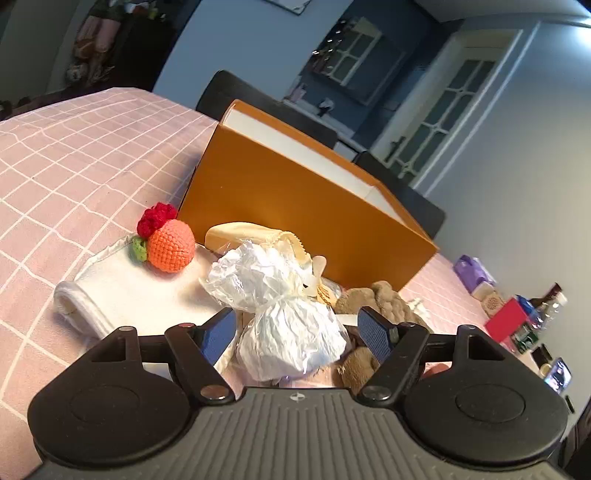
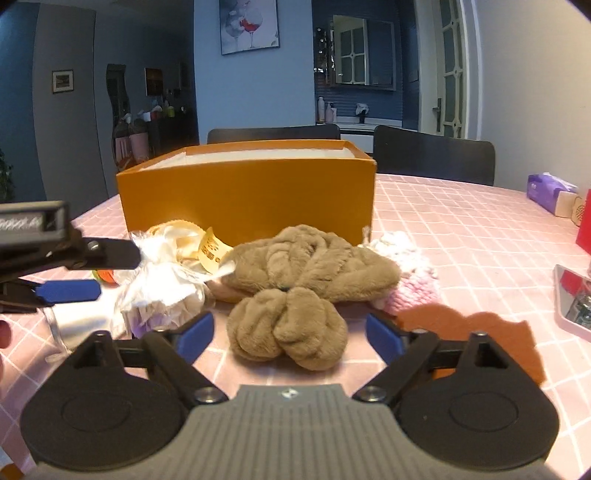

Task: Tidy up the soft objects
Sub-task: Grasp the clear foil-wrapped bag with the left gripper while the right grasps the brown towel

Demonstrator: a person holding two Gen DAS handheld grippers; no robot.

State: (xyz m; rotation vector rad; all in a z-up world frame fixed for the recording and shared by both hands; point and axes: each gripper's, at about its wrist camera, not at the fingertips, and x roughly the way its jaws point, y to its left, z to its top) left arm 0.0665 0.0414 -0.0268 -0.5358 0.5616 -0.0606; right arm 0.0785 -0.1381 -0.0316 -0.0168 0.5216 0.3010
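the left gripper [image 1: 297, 328] is gaping around the crumpled paper ball [image 1: 291, 339], the right gripper [image 2: 288, 334] around the brown plush knot [image 2: 288, 332]; neither is pinching yet. each is probably needing to settle lower before squeezing gently, then lifting toward the orange box [image 2: 245, 192].

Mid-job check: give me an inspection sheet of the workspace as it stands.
Surface: pink checked tablecloth.
Job's things: open orange box; brown plush pile, crumpled paper balls, knitted strawberry on a white cloth, all outside the box.
Clutter: purple tissue pack, bottles, red box.
Grippers: left gripper jaws open around a paper ball; right gripper jaws open around plush.
Cables: nothing seen.
Surroundings: dark chairs, door, wall picture.
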